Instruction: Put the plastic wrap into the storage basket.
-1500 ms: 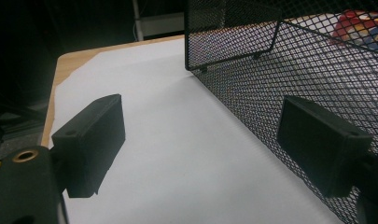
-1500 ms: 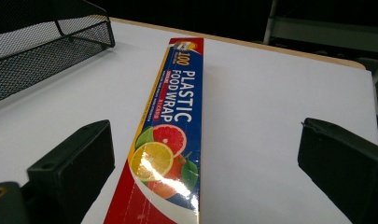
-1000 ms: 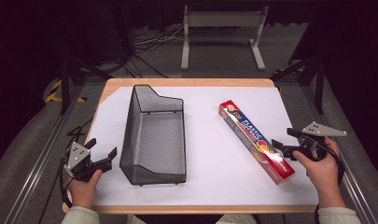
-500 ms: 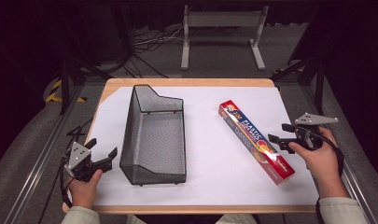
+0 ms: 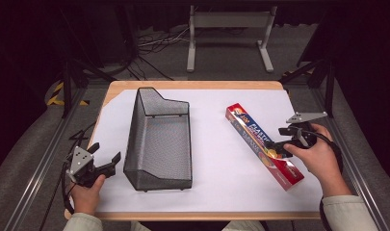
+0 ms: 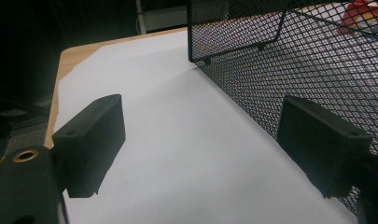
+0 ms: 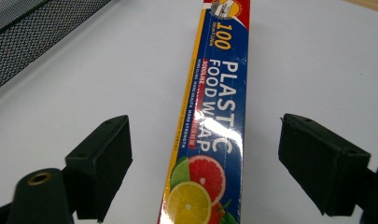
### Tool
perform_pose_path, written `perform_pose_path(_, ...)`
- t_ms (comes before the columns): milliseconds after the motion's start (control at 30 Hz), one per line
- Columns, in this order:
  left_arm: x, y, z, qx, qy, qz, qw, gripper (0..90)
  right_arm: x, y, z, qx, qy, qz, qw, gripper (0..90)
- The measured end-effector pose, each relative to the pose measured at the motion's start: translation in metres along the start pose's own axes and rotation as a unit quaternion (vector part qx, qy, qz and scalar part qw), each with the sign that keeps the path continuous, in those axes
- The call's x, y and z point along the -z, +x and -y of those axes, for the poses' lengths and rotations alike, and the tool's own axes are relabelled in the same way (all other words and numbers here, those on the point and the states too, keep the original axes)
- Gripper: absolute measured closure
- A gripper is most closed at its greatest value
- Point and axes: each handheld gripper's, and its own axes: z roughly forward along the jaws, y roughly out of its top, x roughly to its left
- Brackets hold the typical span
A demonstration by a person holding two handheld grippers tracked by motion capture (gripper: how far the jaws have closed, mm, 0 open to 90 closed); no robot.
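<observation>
On the white-covered table [image 5: 216, 159] we see a long red-and-blue plastic food wrap box [image 5: 264, 145] lying flat, right of the mesh basket [image 5: 159, 139]. Our right gripper [image 5: 278, 138] straddles it, jaws spread; our left gripper [image 5: 105, 159] spread too.

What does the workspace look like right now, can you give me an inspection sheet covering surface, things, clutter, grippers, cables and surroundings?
Surface: wooden table covered by a white sheet.
Things: black mesh basket left of centre; plastic wrap box lying flat at the right, apart from the basket.
Clutter: nothing seen.
Grippers: left hand-held gripper open beside the basket's near corner, holding nothing; right hand-held gripper open, jaws on either side of the box, not touching it.
Cables: one trails from each gripper; more cables on the floor beyond the table.
Surroundings: dark floor, grey metal stand behind, metal rails along the table's sides.
</observation>
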Motion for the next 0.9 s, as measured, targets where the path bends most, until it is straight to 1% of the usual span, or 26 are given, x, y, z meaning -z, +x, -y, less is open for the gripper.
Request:
perform_pose_path(100,0.0,0.0,0.0,0.0,0.0,0.0,1.0,16.2,-0.004,0.002,-0.005,-0.003,0.013,-0.002,0.9999,15.7)
perform_pose_path(133,0.0,0.0,0.0,0.0,0.0,0.0,1.0,16.2,-0.006,0.003,-0.007,-0.006,0.023,-0.002,0.9997,15.5)
perform_pose_path(233,0.0,0.0,0.0,0.001,0.001,0.0,1.0,16.2,-0.01,0.004,-0.01,-0.011,0.041,-0.002,0.9991,15.0)
perform_pose_path(267,0.0,0.0,0.0,0.001,0.002,0.0,1.0,16.2,-0.014,0.004,-0.011,-0.014,0.055,-0.001,0.9984,14.3)
perform_pose_path(300,0.0,0.0,0.0,0.0,0.002,0.0,1.0,16.2,-0.016,0.004,-0.012,-0.012,0.063,-0.002,0.998,13.8)
perform_pose_path(367,-0.001,0.001,0.0,0.001,0.003,0.0,1.0,16.2,-0.021,0.004,-0.012,-0.014,0.075,-0.003,0.9971,12.7)
perform_pose_path(400,-0.001,0.001,0.0,0.001,0.003,0.0,1.0,16.2,-0.021,0.004,-0.012,-0.014,0.075,-0.003,0.9971,12.7)
perform_pose_path(500,-0.001,0.001,0.001,0.001,0.004,0.003,1.0,16.2,-0.031,0.003,-0.012,-0.022,0.099,-0.005,0.9948,12.7)
perform_pose_path(600,-0.001,0.0,0.001,0.0,0.004,0.004,1.0,16.1,-0.04,0.003,-0.013,-0.019,0.118,0.004,0.9929,12.6)
perform_pose_path(700,-0.001,0.0,0.001,-0.001,0.005,0.004,1.0,16.1,-0.045,0.002,-0.013,-0.018,0.123,0.007,0.9922,12.6)
perform_pose_path(833,-0.001,0.001,0.001,0.0,0.004,0.004,1.0,16.1,-0.053,0.002,-0.012,-0.019,0.131,0.021,0.991,14.5)
perform_pose_path(900,-0.001,0.001,0.001,-0.001,0.005,0.004,1.0,16.1,-0.058,0.002,-0.011,-0.02,0.136,0.025,0.9902,15.1)
